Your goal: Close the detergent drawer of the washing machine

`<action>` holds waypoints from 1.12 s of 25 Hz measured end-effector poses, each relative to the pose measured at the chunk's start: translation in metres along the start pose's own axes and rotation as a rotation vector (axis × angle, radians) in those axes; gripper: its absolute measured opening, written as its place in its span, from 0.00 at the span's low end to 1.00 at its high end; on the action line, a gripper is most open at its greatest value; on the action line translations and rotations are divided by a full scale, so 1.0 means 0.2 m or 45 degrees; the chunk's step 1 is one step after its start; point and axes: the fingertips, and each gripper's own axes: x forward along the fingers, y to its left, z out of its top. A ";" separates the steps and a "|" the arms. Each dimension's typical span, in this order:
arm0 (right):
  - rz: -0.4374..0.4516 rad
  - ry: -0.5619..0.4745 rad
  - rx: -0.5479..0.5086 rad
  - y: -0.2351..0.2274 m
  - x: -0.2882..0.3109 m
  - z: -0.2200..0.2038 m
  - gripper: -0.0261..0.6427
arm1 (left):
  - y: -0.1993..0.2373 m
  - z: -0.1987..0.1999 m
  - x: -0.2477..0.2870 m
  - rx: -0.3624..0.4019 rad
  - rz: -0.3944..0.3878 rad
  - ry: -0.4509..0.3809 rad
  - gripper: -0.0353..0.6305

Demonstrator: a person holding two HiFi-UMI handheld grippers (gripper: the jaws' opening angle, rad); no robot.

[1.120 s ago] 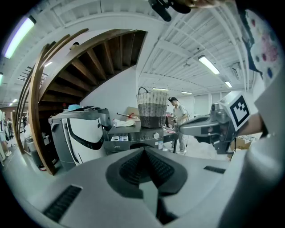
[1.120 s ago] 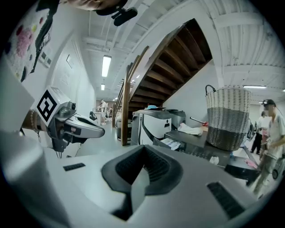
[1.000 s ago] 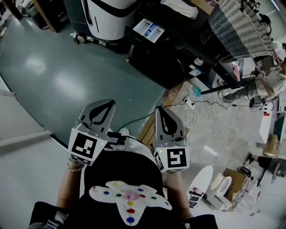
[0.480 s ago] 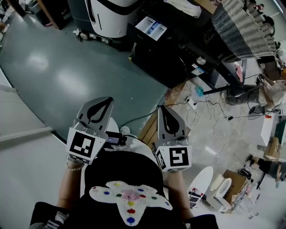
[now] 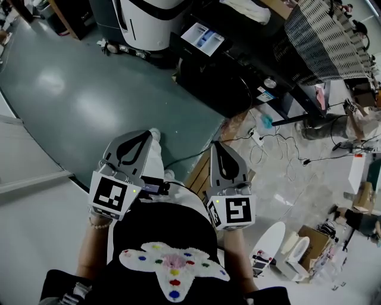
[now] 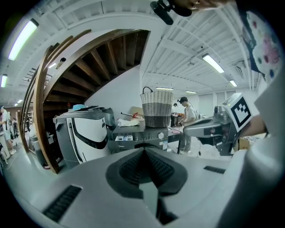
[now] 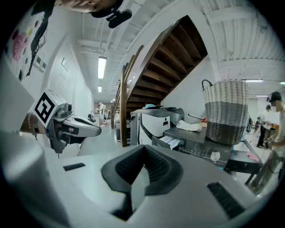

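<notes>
The black washing machine (image 5: 221, 80) stands across the floor, well ahead of both grippers. Its detergent drawer (image 5: 203, 38) is pulled out, showing white and blue inside; it also shows in the left gripper view as drawer (image 6: 121, 138) and in the right gripper view as drawer (image 7: 167, 141). My left gripper (image 5: 134, 148) and right gripper (image 5: 221, 157) are held side by side in front of my body. Both are shut and hold nothing. Each points toward the machine (image 6: 141, 139) (image 7: 209, 152) from a distance. The left gripper's closed tips (image 6: 143, 152) and the right gripper's closed tips (image 7: 143, 149) touch no object.
A wicker basket (image 5: 324, 36) sits on the machine's top. A white and black appliance (image 5: 149, 18) stands to its left. Cables (image 5: 268, 149) and a cardboard box (image 5: 311, 239) lie on the floor at right. A person (image 6: 187, 116) stands behind the machine. A wooden staircase (image 6: 44, 116) rises at left.
A white shoe has come into view beside the left gripper's tip. The grippers have hardly moved and stay shut.
</notes>
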 end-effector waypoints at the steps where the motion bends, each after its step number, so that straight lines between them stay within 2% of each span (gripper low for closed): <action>1: -0.006 0.002 0.002 -0.01 0.01 0.00 0.05 | 0.01 0.00 0.02 0.001 -0.006 0.000 0.07; 15: -0.107 0.052 0.019 -0.17 0.43 0.11 0.05 | 0.37 0.17 0.41 0.020 -0.113 -0.032 0.07; 28: -0.231 0.098 0.043 -0.28 0.85 0.25 0.05 | 0.74 0.29 0.77 0.027 -0.243 -0.014 0.07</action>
